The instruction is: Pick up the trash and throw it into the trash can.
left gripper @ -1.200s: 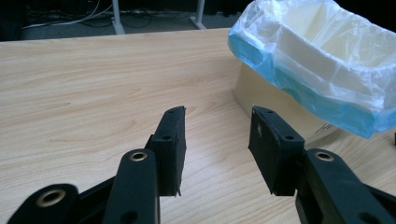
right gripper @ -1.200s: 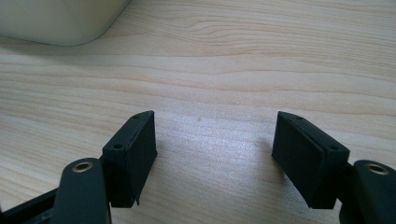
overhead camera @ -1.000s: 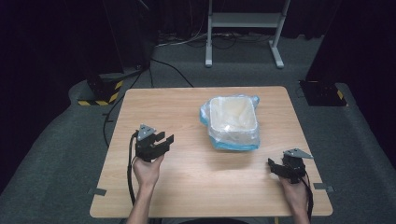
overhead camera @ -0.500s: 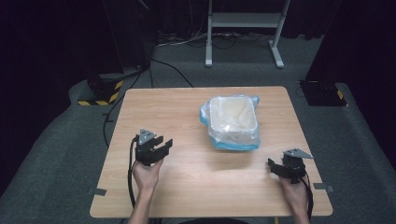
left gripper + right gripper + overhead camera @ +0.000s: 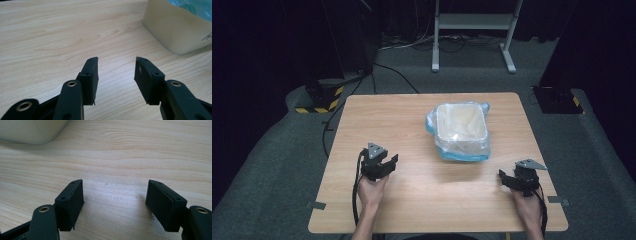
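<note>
The left claw (image 5: 381, 163) and the right claw (image 5: 518, 179) are held low over the near part of the table (image 5: 382, 120), both with jaws spread apart and nothing gripped. The bin (image 5: 461, 129) lies ahead of and between them, rather nearer the left claw, its long axis running away from the person. It is seen as a cream tub lined with a clear and blue bag.

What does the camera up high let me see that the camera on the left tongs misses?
High view alone: the bin's pale inside with a clear liner over its rim, the right tongs, both hands, grey carpet and a metal stand. Left gripper view alone: the left tongs' black pads up close, parted over bare wood, and dark lettering on the bin's wall. Both: the wooden table and the bin.
</note>
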`<state>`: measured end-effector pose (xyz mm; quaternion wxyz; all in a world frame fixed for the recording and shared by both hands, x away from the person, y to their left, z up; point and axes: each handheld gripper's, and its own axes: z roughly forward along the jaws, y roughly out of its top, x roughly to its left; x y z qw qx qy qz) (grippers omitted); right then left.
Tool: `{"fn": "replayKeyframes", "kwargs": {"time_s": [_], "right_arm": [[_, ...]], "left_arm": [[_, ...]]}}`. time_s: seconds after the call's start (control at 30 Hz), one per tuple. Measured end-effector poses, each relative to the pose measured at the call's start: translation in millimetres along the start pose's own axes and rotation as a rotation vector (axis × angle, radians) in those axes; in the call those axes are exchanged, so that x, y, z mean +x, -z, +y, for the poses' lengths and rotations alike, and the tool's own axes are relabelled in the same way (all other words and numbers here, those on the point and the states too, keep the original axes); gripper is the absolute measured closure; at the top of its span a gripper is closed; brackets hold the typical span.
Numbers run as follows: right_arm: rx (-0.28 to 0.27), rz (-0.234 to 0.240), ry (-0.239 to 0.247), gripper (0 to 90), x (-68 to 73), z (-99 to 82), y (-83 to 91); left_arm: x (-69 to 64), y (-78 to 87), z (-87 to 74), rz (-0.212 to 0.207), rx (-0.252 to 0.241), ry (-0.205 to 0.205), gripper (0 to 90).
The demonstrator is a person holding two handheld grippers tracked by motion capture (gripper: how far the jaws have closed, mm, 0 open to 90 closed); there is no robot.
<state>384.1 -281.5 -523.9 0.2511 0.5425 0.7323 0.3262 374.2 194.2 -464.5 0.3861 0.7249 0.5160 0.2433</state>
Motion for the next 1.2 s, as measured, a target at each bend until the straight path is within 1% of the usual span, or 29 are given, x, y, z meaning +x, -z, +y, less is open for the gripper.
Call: {"fn": "replayKeyframes", "kwargs": {"time_s": [0.1,0.23,0.27,0.33,0.37,0.53,0.63,0.7,0.8,0.83,0.87,0.9,0.93,1.07,1.2], "right_arm": [[0.001,-0.001,0.000,29.8,0.0,0.0,0.1],[0.001,-0.002,0.000,29.8,0.1,0.0,0.1],[0.001,-0.001,0.000,29.8,0.0,0.0,0.1],[0.000,-0.001,-0.001,29.8,0.1,0.0,0.0],[0.000,-0.001,-0.001,29.8,0.1,0.0,0.0],[0.000,0.000,-0.001,29.9,0.1,0.0,0.0],[0.001,-0.001,-0.001,29.8,0.1,0.0,0.1],[0.001,-0.001,0.001,29.8,0.0,0.0,0.1],[0.000,0.000,0.000,29.8,0.0,0.0,0.0],[0.001,-0.001,0.000,29.8,0.1,0.0,0.1],[0.000,0.000,-0.001,29.8,0.1,0.0,0.0],[0.001,-0.001,0.000,29.8,0.1,0.0,0.1],[0.000,0.001,-0.002,29.8,0.1,0.0,0.1],[-0.001,0.000,-0.001,29.8,0.2,-0.2,0.2],[0.000,0.001,-0.002,29.7,0.3,-0.2,0.2]], "left_arm": [[1.6,-5.6,-4.4,0.004,0.020,-0.002,53.4],[2.8,-11.5,-9.7,0.008,0.039,0.006,53.3],[2.8,-13.2,-10.2,0.016,0.047,0.000,52.9],[3.1,-16.4,-10.6,0.027,0.049,-0.011,52.8],[3.6,-19.0,-11.0,0.034,0.054,-0.015,52.6],[5.8,-35.7,-14.9,0.044,0.087,-0.007,52.1],[5.1,-44.2,-16.2,0.059,0.093,-0.017,51.8],[4.8,-49.5,-17.1,0.060,0.099,-0.020,50.9],[5.2,-57.6,-20.0,0.059,0.117,-0.010,49.8],[5.5,-60.9,-21.5,0.062,0.131,-0.014,49.1],[5.4,-64.4,-23.7,0.063,0.135,-0.017,48.1],[5.9,-64.8,-26.6,0.060,0.110,-0.008,46.1],[6.1,-64.6,-29.7,0.062,0.087,-0.007,46.0],[5.9,-64.4,-29.9,0.063,0.088,-0.005,45.7],[5.5,-64.6,-29.8,0.062,0.091,-0.010,41.3]]}}
